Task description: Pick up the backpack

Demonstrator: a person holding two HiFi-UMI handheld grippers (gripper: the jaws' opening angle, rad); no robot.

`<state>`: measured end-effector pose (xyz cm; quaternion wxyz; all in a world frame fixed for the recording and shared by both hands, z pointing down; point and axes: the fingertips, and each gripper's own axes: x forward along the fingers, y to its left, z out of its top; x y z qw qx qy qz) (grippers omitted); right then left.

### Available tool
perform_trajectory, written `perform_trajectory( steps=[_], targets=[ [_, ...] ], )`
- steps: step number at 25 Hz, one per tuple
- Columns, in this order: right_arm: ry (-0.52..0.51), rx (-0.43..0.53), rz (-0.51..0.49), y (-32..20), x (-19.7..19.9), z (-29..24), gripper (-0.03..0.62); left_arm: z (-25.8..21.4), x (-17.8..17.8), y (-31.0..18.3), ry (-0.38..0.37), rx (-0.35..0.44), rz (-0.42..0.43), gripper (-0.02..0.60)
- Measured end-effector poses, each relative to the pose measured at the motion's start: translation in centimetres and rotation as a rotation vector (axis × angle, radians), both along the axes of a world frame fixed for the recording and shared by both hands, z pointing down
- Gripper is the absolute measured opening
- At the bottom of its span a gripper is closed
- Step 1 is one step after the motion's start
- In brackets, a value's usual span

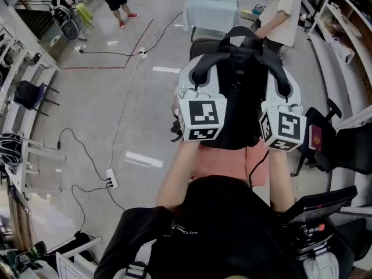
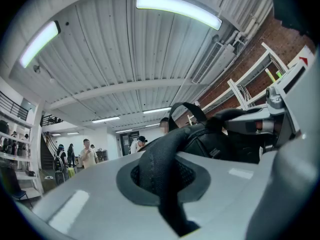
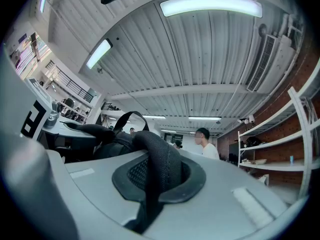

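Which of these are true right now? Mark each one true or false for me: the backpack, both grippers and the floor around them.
1. The left gripper is shut on a black padded shoulder strap. True.
2. The right gripper is open and empty. False: it is shut on the other black shoulder strap.
3. A white power strip lies on the grey floor. True.
4. The black fabric backpack lies flat on the grey floor. False: it is held up by its straps between the two grippers.
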<state>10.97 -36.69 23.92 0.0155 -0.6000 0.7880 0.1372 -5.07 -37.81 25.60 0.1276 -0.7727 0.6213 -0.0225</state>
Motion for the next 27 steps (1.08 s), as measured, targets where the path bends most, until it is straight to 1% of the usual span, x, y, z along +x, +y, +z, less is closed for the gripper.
perform_trajectory(
  steps=[7,12,20,27],
  targets=[
    [0.008,0.010,0.009,0.1,-0.1,-0.2,0.029,0.0,-0.1,0.3,0.005,0.004,-0.003,0.021],
    [0.022,0.015,0.013,0.4,-0.4,-0.5,0.028,-0.1,-0.4,0.6,0.026,-0.008,0.005,0.021],
    [0.036,-0.002,0.012,0.1,-0.5,0.1,0.028,0.4,-0.5,0.3,0.017,-0.020,-0.008,0.021],
    [0.043,-0.003,0.010,0.4,-1.6,0.5,0.028,0.6,-1.5,0.6,0.032,-0.019,-0.008,0.021]
  ],
)
